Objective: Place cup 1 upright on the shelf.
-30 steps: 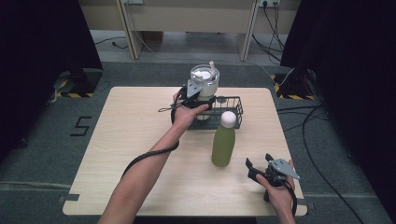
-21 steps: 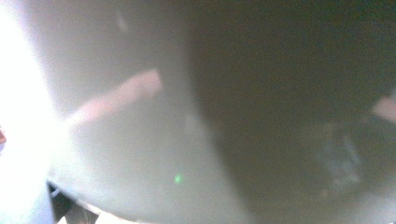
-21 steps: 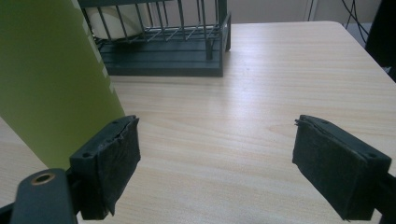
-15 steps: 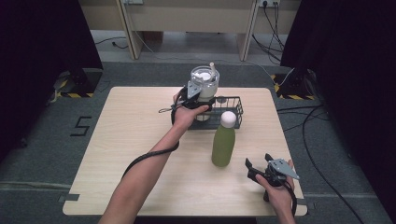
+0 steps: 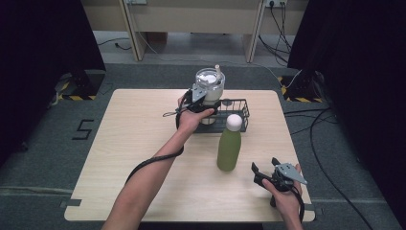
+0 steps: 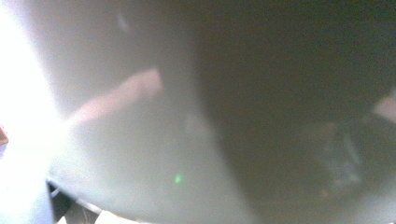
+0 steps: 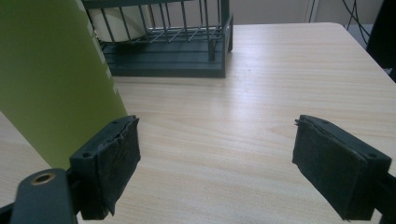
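1 green bottle (image 5: 228, 148), 1 jug (image 5: 209, 85), 1 basket (image 5: 242, 116); right gripper (image 5: 264, 173) wide, left gripper (image 5: 197, 96) unclear.

A light wooden table (image 5: 143, 143) is set on grey carpet (image 5: 52, 177), dark curtains (image 5: 43, 43) are hung at left and right, and pale furniture (image 5: 191, 17) is seen beyond.

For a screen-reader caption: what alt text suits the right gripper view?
The right gripper hangs open over a pale wooden table, nothing between its black pads. A green bottle stands close at left, with a dark wire basket behind it.
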`<state>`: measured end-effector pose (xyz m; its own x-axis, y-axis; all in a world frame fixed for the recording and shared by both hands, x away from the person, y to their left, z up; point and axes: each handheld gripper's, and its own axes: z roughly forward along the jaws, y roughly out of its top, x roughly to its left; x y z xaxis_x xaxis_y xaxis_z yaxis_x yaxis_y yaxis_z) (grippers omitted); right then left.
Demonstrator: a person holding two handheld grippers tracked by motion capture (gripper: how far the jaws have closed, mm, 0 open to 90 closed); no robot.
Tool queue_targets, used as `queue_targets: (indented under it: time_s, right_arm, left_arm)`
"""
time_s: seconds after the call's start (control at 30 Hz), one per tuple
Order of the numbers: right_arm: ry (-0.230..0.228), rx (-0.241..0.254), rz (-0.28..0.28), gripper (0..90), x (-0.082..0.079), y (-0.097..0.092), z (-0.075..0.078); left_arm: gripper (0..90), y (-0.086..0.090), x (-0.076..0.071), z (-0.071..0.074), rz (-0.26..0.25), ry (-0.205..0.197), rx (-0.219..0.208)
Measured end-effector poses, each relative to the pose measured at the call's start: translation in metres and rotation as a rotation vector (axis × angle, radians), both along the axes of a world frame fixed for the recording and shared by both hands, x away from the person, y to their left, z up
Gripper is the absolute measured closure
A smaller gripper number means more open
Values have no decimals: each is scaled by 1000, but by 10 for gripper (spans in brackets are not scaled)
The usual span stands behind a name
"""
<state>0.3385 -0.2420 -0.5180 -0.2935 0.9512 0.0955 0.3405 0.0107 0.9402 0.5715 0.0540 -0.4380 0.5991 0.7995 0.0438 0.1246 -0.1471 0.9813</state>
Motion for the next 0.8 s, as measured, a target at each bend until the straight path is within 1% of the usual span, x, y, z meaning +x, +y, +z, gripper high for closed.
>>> queue_targets:
  time_s: [0.07,0.23,0.37,0.57,0.67,0.8]
  right_arm:
    - [0,0,0,150,0,0,0]
    - [-3,-10,3,149,0,1,0]
    - [0,-9,3,150,0,1,-1]
    - [-4,-11,9,149,0,1,-1]
    - [-3,-11,8,149,0,1,-1]
    - [-1,-11,10,149,0,1,-1]
  left_arm:
    - [85,1,0,-1,1,-2,-6]
    - [84,1,-1,-1,-8,-7,-3]
    - [84,3,0,-2,-12,-6,-16]
    - [80,2,-2,-1,-6,-3,-9]
    - [46,2,-3,-1,-14,-3,-10]
    - [26,3,-5,0,-9,-9,-13]
